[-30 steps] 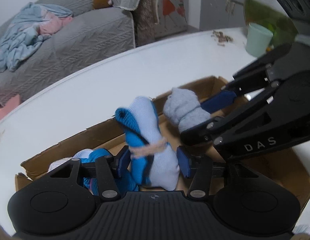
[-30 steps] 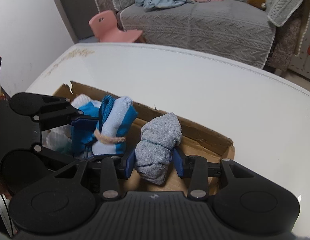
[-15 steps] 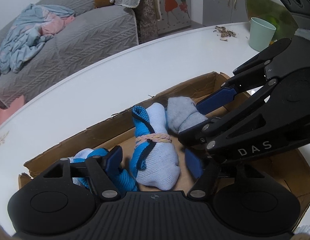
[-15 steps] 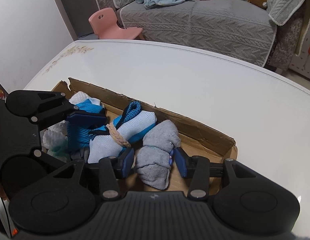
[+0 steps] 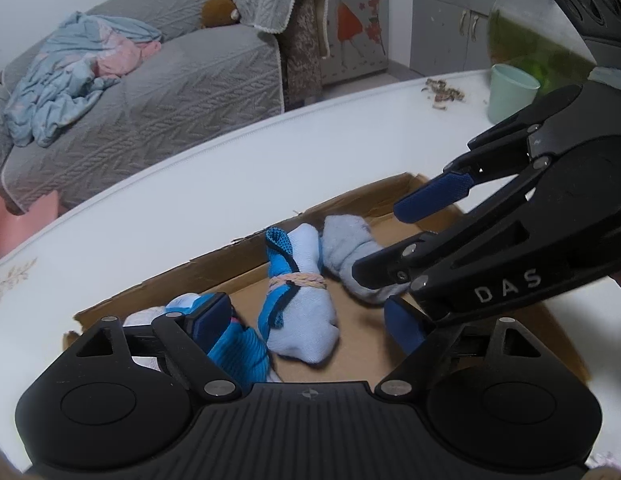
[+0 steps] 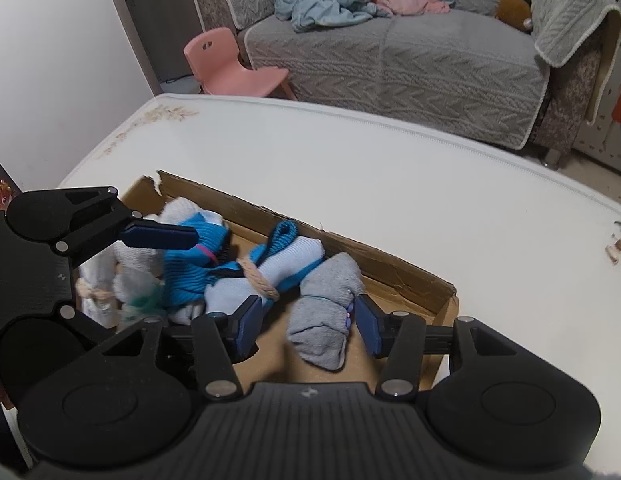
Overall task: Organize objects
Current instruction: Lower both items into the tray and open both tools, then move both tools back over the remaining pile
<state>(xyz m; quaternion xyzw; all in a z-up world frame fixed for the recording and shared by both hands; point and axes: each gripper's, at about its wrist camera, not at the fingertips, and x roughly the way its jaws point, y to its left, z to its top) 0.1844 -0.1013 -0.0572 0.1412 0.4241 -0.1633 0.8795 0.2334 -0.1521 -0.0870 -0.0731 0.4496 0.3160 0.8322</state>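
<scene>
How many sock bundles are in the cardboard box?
At least 4: grey at the right, light-blue banded one beside it, bright-blue next, whitish ones far left, partly hidden.

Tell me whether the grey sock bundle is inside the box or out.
Inside: the grey sock bundle lies on the cardboard box floor, beside the blue-white bundle.

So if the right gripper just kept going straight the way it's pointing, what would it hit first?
Most likely the grey sock bundle lying between the opening jaws of the right gripper, with the floor of the cardboard box just beneath it. Depth is hard to judge here.
</scene>
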